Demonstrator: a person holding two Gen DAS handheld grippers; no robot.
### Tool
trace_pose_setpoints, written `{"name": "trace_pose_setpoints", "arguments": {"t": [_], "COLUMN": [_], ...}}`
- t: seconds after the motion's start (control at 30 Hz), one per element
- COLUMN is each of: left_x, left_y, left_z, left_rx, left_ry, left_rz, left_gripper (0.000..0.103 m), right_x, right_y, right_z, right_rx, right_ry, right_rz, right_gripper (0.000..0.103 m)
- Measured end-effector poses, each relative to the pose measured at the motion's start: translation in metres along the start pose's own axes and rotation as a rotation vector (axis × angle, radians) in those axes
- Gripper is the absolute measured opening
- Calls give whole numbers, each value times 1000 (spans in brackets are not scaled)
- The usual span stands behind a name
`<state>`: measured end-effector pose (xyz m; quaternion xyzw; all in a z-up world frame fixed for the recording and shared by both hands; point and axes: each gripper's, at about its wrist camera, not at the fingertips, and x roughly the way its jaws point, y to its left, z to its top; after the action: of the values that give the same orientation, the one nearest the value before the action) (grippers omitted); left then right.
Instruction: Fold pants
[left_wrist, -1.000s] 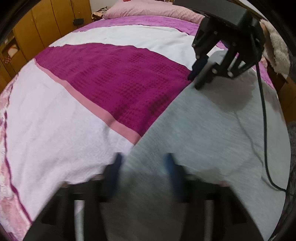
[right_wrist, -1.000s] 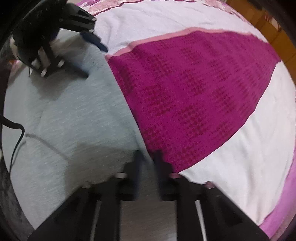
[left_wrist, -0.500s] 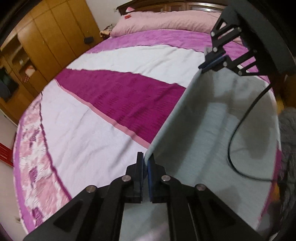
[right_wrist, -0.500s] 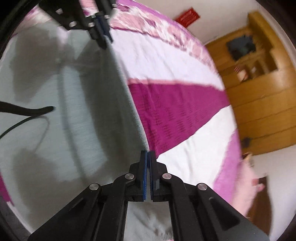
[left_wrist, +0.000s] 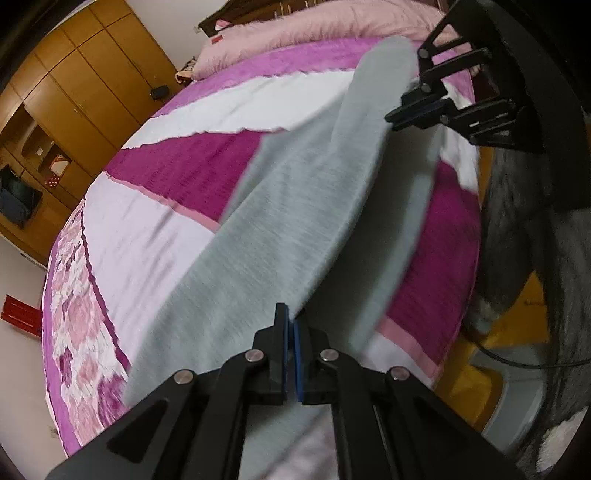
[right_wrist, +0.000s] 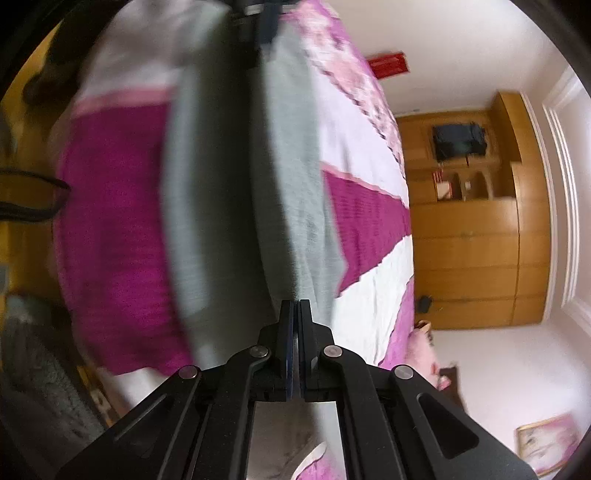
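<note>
Left wrist view: the left tool (left_wrist: 291, 332) is clamped on the near edge of the grey pants (left_wrist: 295, 206) – the right tool (left_wrist: 417, 110) pinches the far edge, lifting it over the bed (left_wrist: 122, 229). Uneven pulling could skew the fold or slip the cloth free.

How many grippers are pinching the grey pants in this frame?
2. The left gripper is shut on the grey pants at the near edge; the right gripper at the far edge.

left gripper (left_wrist: 291, 325) clamped, right gripper (right_wrist: 295, 314) seemingly clamped
</note>
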<state>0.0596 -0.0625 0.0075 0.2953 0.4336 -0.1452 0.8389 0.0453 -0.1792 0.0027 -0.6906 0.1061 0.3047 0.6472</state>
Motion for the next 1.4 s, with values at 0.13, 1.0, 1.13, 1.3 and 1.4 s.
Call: {"name": "trace_pose_setpoints", "arguments": {"t": [0.13,1.0,1.13,1.3,1.4], "left_x": [0,-4,-33,-29,-5], "left_y": [-13,-21,-10,0,5], "left_z": [-10,-29,-24,19,42], "left_rx": [-9,-163,-299,-365,-445], "left_ry": [-5,3,-72,-124,-130], "left_rz": [5,-68,-202,-168,-148], "left_gripper": [3,48,52,55,55], "right_x": [9,-37,-59,-28,7], "right_y": [24,17,-49,-90,-84], "right_z": [-4,-26,-91,-240,-333], "right_rx": [-49,288,903,1544,1907], "right_ry": [7,-34,-135,-81,66], "right_rz": [-11,128,310,311,317], "right_gripper": [0,2,22,32,33]}}
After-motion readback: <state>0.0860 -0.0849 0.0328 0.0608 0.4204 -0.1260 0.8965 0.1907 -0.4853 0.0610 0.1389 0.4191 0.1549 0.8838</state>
